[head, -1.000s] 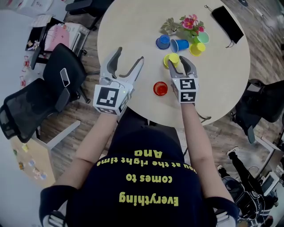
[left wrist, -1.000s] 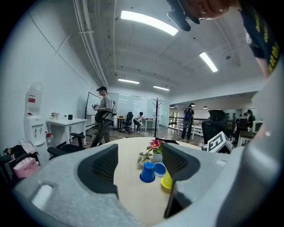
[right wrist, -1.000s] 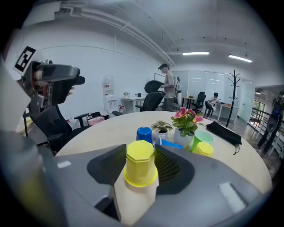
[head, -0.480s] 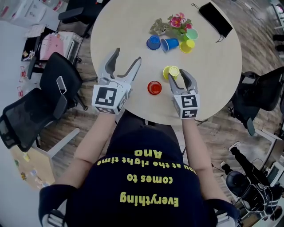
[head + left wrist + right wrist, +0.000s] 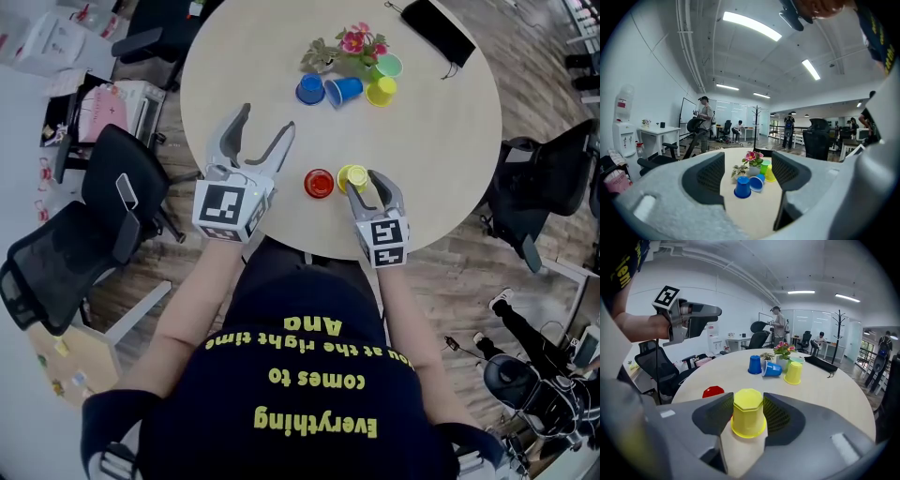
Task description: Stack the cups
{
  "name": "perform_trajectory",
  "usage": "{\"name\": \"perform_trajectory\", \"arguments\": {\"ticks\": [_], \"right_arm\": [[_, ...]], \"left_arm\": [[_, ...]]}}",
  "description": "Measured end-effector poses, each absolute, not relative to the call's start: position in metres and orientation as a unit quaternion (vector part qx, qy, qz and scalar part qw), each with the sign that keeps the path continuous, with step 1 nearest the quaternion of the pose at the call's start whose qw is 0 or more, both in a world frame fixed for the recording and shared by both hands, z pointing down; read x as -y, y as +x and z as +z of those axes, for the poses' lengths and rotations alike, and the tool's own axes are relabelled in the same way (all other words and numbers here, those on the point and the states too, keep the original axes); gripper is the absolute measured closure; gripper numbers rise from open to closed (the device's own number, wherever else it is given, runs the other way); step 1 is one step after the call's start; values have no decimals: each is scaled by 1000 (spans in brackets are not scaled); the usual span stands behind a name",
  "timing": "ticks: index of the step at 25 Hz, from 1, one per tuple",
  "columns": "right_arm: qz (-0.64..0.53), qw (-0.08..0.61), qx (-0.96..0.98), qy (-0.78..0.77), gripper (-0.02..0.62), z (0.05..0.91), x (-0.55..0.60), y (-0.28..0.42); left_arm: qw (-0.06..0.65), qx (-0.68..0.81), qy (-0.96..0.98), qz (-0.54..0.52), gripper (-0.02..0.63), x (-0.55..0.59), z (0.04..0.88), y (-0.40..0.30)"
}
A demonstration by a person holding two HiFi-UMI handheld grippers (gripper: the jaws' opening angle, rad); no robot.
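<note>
in the right gripper view, fingers (image 5: 714, 416) pinch the yellow cup (image 5: 748, 412).

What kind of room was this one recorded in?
Most likely an open-plan office. Black mesh office chairs stand beside the round table, a water dispenser stands by the wall, and people stand and sit among desks farther back, under ceiling strip lights.

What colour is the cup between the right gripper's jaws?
Yellow. The upside-down cup shows best in the right gripper view.
</note>
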State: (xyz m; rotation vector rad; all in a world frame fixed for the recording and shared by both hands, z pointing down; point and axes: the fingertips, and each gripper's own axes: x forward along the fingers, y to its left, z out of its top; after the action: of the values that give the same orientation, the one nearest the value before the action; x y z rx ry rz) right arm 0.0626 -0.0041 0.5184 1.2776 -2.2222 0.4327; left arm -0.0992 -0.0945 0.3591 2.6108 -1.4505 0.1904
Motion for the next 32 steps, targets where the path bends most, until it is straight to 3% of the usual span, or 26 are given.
{"name": "perform_trajectory", "arguments": {"ticks": [18, 24, 32], "right_arm": [[186, 291, 816, 464, 382, 542, -29, 63], [208, 254, 819, 470, 334, 530, -26, 67], [194, 198, 823, 496, 334, 486, 8, 78]], "left_arm": [[76, 468, 878, 68, 293, 96, 363, -89], [76, 465, 880, 65, 293, 100, 362, -86], [77, 466, 879, 64, 293, 106, 362, -85]]}}
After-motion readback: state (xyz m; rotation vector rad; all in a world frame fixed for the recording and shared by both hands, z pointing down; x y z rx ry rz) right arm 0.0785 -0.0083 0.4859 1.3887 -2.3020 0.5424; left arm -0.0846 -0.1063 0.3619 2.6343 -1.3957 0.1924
